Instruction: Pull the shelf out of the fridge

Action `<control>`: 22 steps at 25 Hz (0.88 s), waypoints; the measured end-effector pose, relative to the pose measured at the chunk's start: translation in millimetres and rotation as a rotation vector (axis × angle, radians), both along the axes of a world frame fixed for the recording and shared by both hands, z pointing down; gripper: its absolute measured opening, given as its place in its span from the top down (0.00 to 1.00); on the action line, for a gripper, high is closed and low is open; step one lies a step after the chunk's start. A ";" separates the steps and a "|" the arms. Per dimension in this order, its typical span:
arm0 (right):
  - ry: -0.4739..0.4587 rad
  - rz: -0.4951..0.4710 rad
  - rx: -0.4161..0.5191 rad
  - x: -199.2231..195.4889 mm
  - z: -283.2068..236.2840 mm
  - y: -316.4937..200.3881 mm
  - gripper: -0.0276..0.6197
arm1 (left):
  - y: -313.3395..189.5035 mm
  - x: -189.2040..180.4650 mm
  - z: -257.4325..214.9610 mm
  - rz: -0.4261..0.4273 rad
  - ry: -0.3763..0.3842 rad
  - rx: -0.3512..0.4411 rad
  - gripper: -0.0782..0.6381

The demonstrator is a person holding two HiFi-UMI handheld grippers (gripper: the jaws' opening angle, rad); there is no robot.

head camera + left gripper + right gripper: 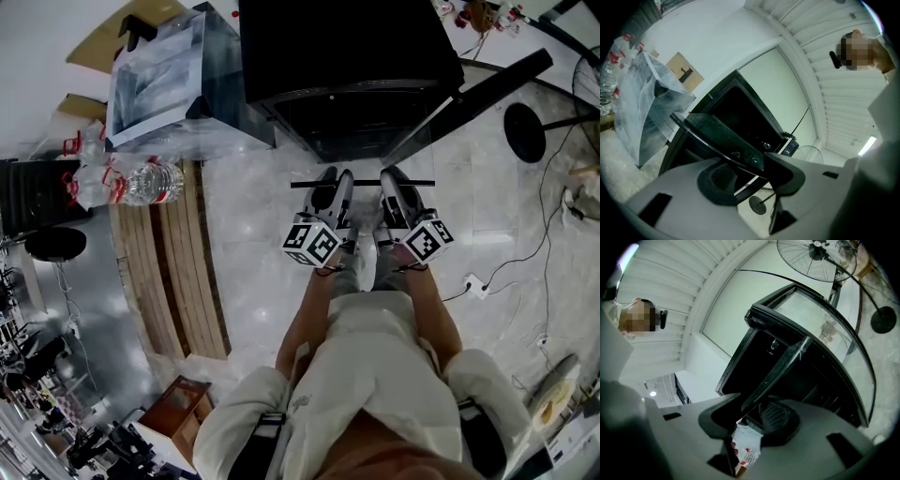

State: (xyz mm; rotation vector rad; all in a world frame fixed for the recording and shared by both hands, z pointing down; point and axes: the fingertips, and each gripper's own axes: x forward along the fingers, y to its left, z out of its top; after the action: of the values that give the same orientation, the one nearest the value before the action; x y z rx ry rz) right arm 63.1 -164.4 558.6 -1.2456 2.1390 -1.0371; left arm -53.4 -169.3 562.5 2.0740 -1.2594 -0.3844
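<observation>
In the head view, the black fridge is at the top with its door swung open on its right side. The shelf shows as a thin black bar just in front of the fridge's open mouth. The left gripper and the right gripper sit side by side on that bar, both clamped tight on it. Some water bottles lie on the floor well to the left of the fridge. In the left gripper view, the left gripper pinches the dark edge of the shelf, and the glass runs back toward the fridge. In the right gripper view, the right gripper bites on the shelf too, with the fridge right behind it. A fan stands beyond the fridge.
</observation>
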 end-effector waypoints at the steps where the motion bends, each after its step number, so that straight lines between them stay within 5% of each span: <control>1: 0.000 0.000 0.001 0.4 -0.3 0.3 0.78 | 0.4 0.3 -0.1 -0.001 0.001 0.000 0.65; 22: 0.011 -0.010 0.017 -6.1 -9.6 8.3 0.78 | 8.6 -5.7 -9.8 -0.004 0.005 0.019 0.65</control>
State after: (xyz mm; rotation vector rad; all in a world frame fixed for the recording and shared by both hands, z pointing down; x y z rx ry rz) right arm 57.0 -156.1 548.9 -1.2365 2.1596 -1.0170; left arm -59.1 -160.7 552.7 2.0856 -1.2612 -0.4046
